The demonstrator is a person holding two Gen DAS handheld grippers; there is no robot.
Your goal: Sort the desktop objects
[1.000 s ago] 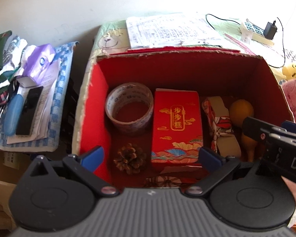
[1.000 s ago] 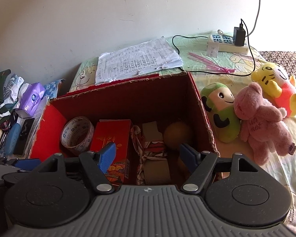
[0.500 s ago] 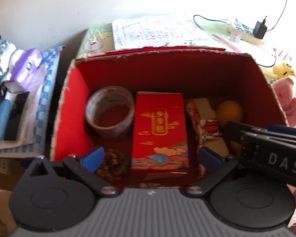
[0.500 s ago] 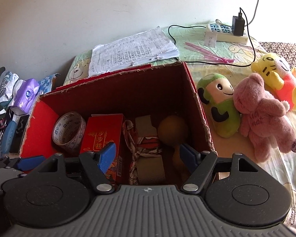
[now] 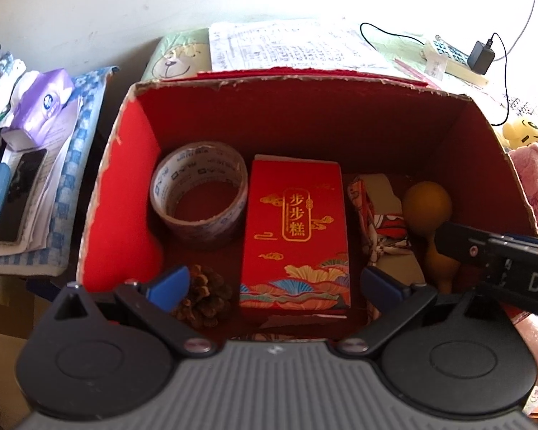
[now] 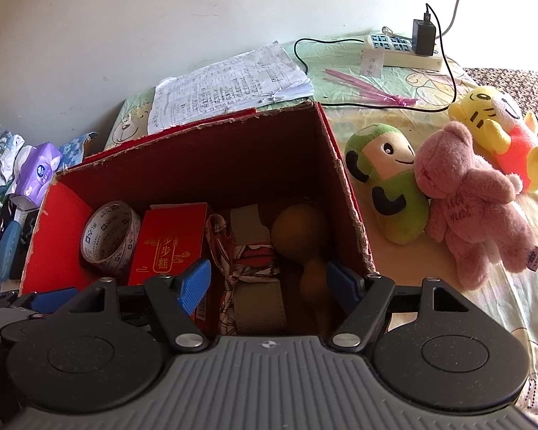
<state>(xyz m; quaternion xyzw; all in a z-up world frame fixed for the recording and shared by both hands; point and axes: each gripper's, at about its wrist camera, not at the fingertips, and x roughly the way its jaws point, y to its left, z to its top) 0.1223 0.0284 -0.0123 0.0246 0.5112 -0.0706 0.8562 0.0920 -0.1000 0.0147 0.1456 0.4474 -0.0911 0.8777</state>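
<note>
Left gripper (image 5: 274, 283) wide open, empty, angled down over red box (image 5: 125, 193); red carton (image 5: 296, 236) between fingers, pine cone (image 5: 204, 297) beside left fingertip. Right gripper (image 6: 269, 281) wide open, empty, above gourd (image 6: 297, 233) and wrapped bundle (image 6: 254, 254).

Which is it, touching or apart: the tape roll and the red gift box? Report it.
Cannot tell. In the left wrist view the tape roll sits close beside the red gift box, and no view plainly shows contact or gap.
</note>
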